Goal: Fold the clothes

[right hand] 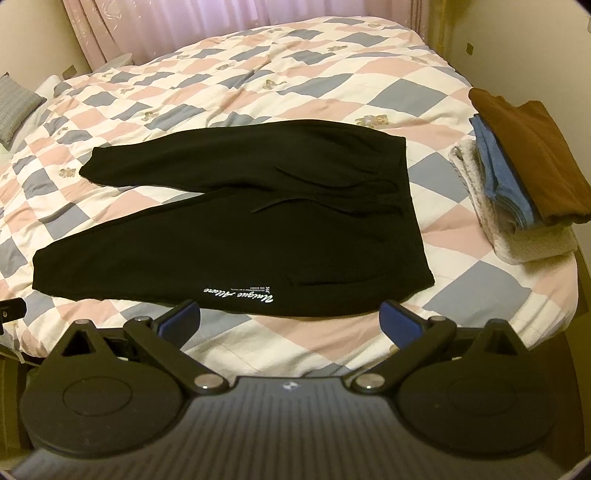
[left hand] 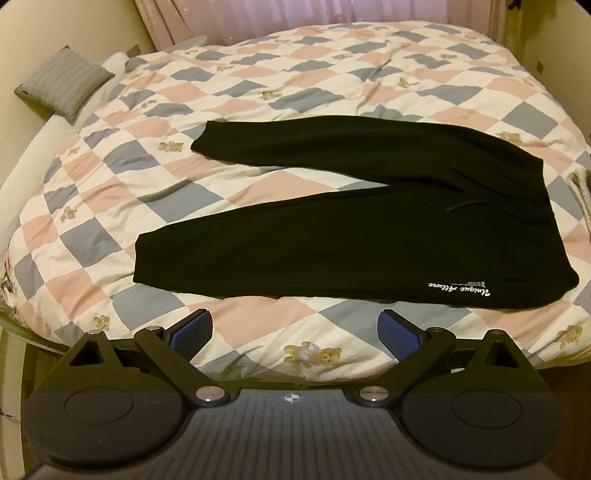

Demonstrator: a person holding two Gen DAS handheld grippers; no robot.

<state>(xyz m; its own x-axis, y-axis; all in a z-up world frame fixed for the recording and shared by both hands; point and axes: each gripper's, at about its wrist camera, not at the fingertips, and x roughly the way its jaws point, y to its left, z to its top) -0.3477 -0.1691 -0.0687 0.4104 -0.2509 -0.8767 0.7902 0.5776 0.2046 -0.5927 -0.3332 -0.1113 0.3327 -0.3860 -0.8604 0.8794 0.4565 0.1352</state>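
Black sweatpants (left hand: 332, 240) lie flat on the checkered bed quilt (left hand: 258, 85), legs spread in a V pointing left, waistband to the right, white script lettering near the front hip. They also show in the right wrist view (right hand: 240, 221). My left gripper (left hand: 295, 332) is open and empty, held above the bed's near edge, short of the pants' near leg. My right gripper (right hand: 290, 321) is open and empty, just short of the lettered hip of the pants.
A stack of folded clothes (right hand: 524, 173), brown on blue on white, sits at the bed's right edge. A grey pillow (left hand: 62, 85) lies at the far left. Pink curtains (left hand: 295, 18) hang behind the bed. The quilt (right hand: 258, 66) lies beyond the pants.
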